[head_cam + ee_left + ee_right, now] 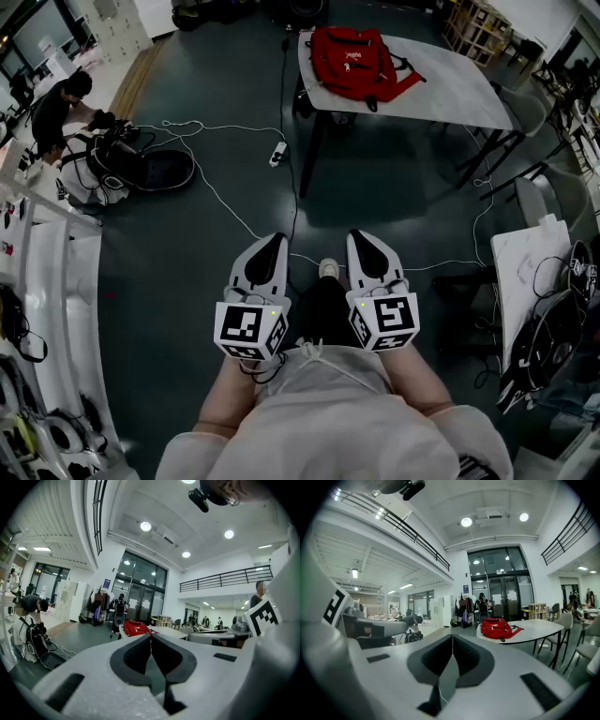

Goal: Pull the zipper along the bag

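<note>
A red backpack [357, 60] lies on a white table [450, 89] far ahead of me, across the dark floor. It also shows small in the left gripper view as the red backpack [137, 628] and in the right gripper view as the red backpack [497, 628]. My left gripper [273, 241] and right gripper [361, 236] are held side by side close to my body, well short of the table. Both have their jaws shut with nothing between them. The left gripper [151, 637] and right gripper [452, 637] point toward the bag.
White cables [225, 202] and a power strip [277, 153] trail over the floor between me and the table. A person [58, 108] crouches by black bags [141, 167] at the left. White benches [52, 281] line the left side; a desk with gear [544, 300] stands at the right.
</note>
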`<state>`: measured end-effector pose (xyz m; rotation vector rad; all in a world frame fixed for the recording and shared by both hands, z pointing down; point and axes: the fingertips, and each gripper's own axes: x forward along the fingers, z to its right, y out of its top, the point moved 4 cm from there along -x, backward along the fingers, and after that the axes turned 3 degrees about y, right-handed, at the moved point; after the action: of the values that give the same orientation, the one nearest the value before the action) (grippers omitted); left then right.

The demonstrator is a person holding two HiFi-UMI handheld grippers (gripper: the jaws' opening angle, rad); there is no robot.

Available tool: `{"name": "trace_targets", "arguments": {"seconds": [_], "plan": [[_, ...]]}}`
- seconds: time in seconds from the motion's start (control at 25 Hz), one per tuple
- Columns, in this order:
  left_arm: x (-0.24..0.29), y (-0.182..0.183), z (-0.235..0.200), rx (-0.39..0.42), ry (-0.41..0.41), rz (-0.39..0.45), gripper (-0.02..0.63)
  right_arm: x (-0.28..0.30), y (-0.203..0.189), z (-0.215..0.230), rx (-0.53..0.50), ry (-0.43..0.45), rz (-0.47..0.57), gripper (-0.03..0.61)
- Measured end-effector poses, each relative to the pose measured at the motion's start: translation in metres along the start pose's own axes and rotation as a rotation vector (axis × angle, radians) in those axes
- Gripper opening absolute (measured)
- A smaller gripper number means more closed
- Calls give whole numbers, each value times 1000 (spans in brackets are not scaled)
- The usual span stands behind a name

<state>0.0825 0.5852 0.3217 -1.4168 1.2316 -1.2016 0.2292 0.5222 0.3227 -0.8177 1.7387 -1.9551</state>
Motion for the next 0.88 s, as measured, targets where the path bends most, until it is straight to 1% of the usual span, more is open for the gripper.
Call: {"name": "trace_targets", "arguments": {"seconds": [0.2, 0.32, 0.52, 0.68, 0.88], "plan": [[60, 13, -31, 8, 71, -6, 20, 70, 12, 36, 11, 56, -1, 28], [110, 23, -45, 30, 97, -29, 20, 118, 24, 70, 23, 78, -6, 28], [200, 45, -62, 52, 124, -42, 20, 196, 45, 130, 43, 122, -21, 28], [265, 50, -60, 55, 117, -62, 20, 237, 53, 178, 45, 131, -45, 28], [319, 57, -64, 69, 89, -77, 20, 271, 58, 217, 59, 107, -50, 28]]}}
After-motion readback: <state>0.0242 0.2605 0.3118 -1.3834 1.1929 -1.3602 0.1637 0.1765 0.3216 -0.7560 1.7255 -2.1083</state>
